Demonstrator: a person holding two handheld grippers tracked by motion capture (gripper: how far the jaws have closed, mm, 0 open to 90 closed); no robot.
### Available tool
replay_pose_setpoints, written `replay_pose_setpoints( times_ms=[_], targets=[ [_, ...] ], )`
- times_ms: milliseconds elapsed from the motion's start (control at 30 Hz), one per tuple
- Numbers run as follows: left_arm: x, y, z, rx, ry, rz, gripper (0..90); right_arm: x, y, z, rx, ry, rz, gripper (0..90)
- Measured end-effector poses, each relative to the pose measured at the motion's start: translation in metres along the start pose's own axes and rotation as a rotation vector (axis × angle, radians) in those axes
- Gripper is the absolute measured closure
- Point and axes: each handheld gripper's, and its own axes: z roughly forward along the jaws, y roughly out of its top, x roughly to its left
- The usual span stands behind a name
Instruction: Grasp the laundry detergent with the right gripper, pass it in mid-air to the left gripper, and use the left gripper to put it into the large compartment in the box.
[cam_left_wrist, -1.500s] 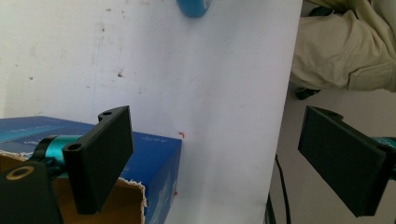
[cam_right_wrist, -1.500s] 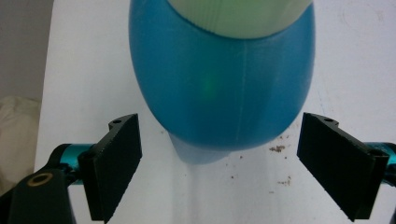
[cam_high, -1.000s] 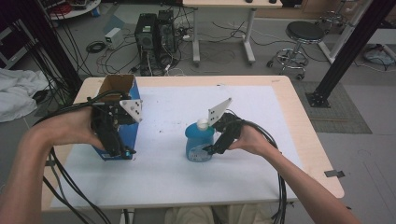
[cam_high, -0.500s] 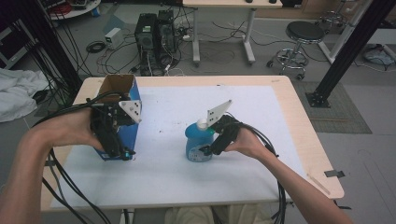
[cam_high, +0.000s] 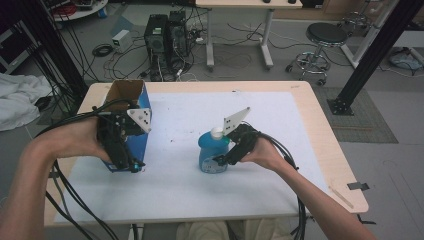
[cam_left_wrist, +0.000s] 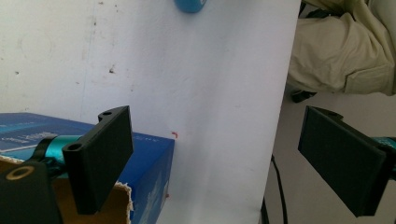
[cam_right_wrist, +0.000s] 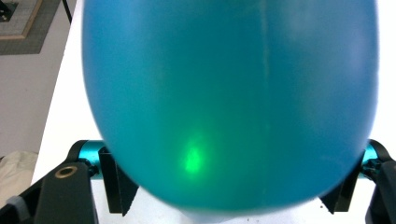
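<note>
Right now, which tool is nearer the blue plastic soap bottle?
Right. The right tool has its jaws either side of the blue plastic soap bottle; the left tool is over at the blue cardboard box.

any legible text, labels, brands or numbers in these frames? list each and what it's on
None can be read.
Open blue cardboard box: pale print on its side in the left gripper view, too blurred to read.
Blue plastic bottle with white cap: no label text shows in the high view or the right gripper view.
White table surface: a small red mark, not a character I can make out.
</note>
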Motion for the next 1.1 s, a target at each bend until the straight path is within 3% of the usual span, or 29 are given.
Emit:
replay_pose_setpoints(
  times_ms=[533, 933, 1100],
  targets=[
    [-0.0002, 0.0008, 0.0012, 0.001, -0.002, 0.003, 10.4, -0.0010, -0.0003, 0.0037, -0.018, 0.041, 0.012, 29.3],
    [-0.0007, 0.0007, 0.0029, -0.007, -0.002, -0.001, 10.4, -0.0031, -0.0014, 0.0041, -0.025, 0.037, 0.016, 34.5],
    [-0.0004, 0.0005, 0.0029, -0.004, -0.001, 0.000, 10.4, -0.0046, -0.0021, 0.0054, -0.037, 0.062, 0.017, 38.4]
  ],
)
